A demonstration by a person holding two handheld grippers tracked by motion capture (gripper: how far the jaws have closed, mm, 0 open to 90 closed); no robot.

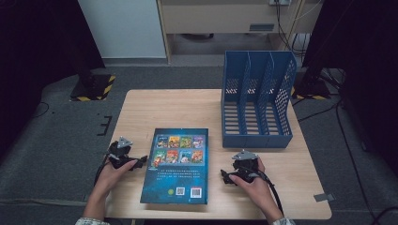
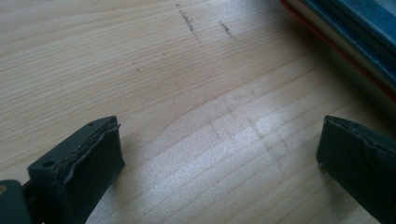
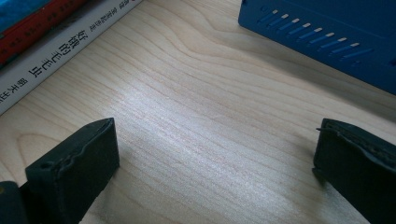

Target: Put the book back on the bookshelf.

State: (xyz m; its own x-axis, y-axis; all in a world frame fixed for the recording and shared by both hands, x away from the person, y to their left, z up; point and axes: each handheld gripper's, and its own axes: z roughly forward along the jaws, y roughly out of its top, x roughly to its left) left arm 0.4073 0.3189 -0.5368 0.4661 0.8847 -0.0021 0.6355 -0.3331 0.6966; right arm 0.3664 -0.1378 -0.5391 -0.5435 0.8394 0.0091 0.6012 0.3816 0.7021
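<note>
A stack of books with a dark blue cover on top lies flat on the wooden table, near its front edge. A blue three-slot file rack stands at the back right. My left gripper rests on the table just left of the books, held by a hand. Its jaws stand wide open over bare wood, with the book edge at upper right. My right gripper sits between the books and the rack. It is open and empty, with book spines at upper left and the rack base at upper right.
Bare wood lies behind the books and left of the rack. A small grey tag sits at the table's front right corner. Yellow-and-black striped stand bases and cables lie on the floor around the table.
</note>
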